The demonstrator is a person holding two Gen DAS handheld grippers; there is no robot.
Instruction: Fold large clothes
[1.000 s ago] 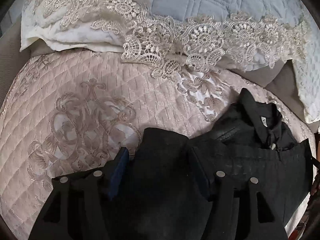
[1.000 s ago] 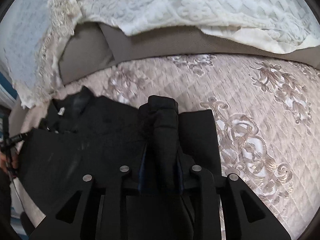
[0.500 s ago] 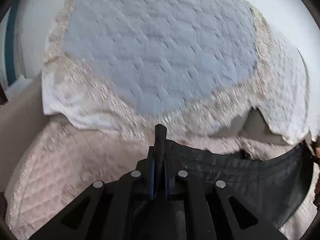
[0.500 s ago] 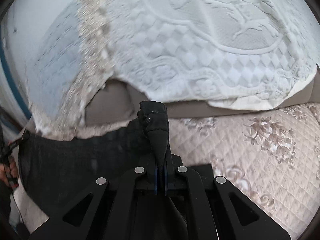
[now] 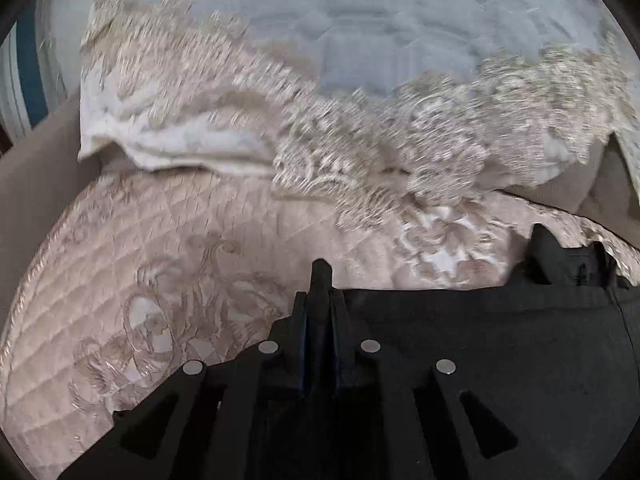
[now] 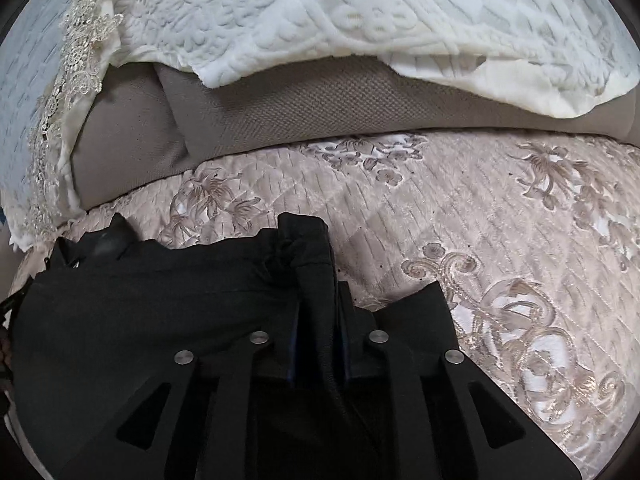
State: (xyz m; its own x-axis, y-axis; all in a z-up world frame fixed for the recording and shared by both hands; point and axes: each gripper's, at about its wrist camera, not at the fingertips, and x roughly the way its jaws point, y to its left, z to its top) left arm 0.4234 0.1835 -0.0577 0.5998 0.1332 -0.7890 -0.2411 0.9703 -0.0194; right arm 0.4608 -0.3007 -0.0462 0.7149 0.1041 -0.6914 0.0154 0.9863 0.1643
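A large black garment point(image 5: 480, 340) lies across the beige quilted seat, its collar point(image 5: 552, 256) at the far right of the left wrist view. My left gripper point(image 5: 320, 300) pinches the garment's near edge, and a tuft of cloth sticks up past the tips; its jaws are opening slightly. In the right wrist view the same garment point(image 6: 160, 300) spreads to the left, collar point(image 6: 108, 240) at the far end. My right gripper point(image 6: 318, 300) has a bunched fold of black cloth between its pads, and its jaws are opening too. The edge runs taut between both grippers.
The quilted beige seat cover point(image 5: 160, 260) extends left of the garment and also to the right point(image 6: 520, 240). Behind are a lace-edged blue-grey cover point(image 5: 360, 40), a white textured throw point(image 6: 360, 20) and the brown backrest cushion point(image 6: 300, 108).
The left gripper went from open over the garment to shut on its edge. Both grippers rose with the cloth stretched between them, then came back down toward the seat.
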